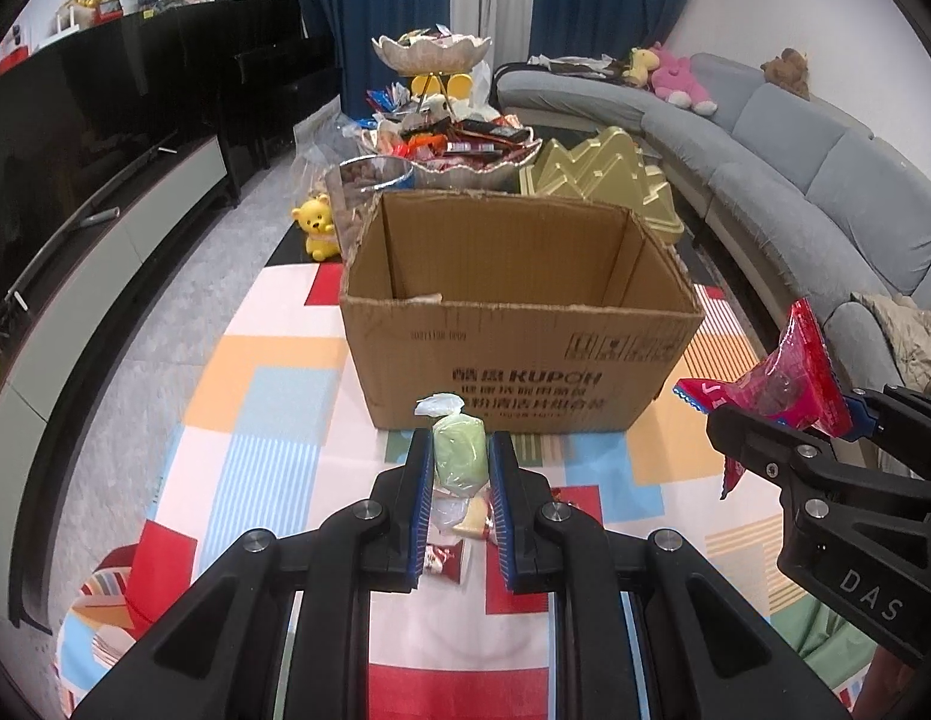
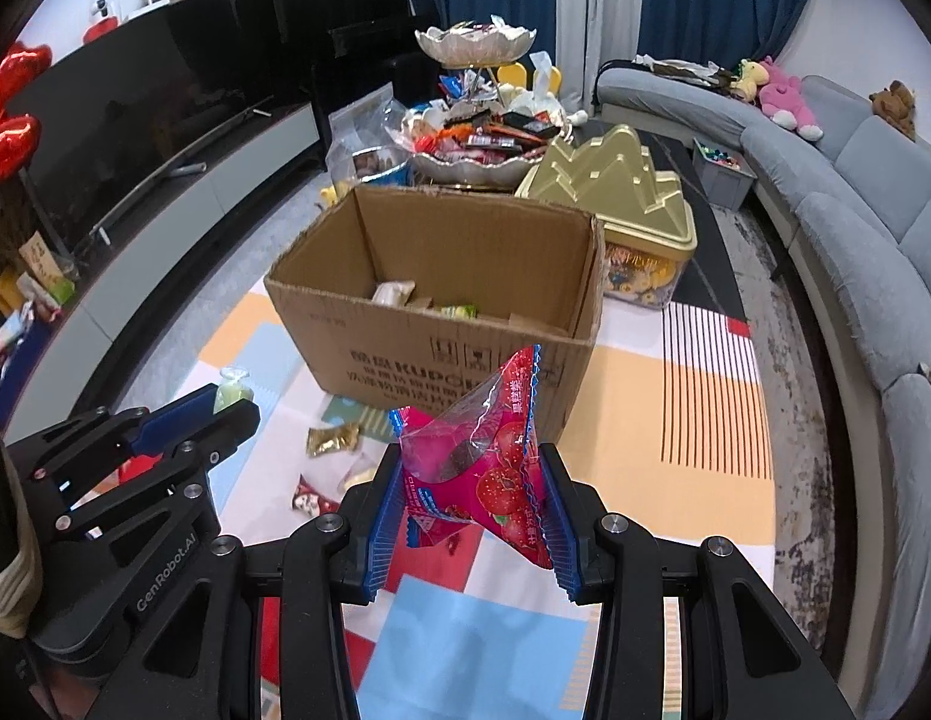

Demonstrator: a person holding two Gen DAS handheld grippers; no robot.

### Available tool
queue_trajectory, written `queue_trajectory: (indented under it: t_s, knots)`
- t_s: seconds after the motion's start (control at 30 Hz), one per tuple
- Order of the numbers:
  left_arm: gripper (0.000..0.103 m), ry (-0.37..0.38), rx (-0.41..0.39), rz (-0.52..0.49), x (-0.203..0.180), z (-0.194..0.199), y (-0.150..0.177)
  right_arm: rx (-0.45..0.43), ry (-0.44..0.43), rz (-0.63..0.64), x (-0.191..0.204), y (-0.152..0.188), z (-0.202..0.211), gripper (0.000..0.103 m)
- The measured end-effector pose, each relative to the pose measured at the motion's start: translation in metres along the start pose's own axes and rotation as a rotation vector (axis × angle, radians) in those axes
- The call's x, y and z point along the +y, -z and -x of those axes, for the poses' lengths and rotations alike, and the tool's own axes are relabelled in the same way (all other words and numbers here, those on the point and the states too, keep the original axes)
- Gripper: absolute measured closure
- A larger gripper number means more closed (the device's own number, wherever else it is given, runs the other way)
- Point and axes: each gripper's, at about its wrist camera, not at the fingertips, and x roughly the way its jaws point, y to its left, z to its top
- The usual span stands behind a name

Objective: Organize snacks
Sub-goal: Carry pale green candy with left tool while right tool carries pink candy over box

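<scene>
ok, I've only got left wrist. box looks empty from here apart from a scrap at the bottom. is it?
Observer: No. The right wrist view looks down into the cardboard box; a few wrapped snacks lie on its floor.
Operator: Any loose ones on the cloth I'm missing?
Observer: Yes, a gold-wrapped snack lies in front of the box, left of the red pouch.
Operator: Right gripper's hold on that pouch?
Observer: The right gripper is shut on the red pouch, its top corner standing up above the fingers.
</scene>
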Motion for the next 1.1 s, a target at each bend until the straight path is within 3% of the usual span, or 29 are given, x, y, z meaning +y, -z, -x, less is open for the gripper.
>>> queue_trajectory:
  t_s: [1.1]
  knots:
    - [0.084, 0.011, -0.058, -0.01, 0.007, -0.017, -0.075, -0.086, 0.012, -0.019, -0.004, -0.064, -0.002, 0.059]
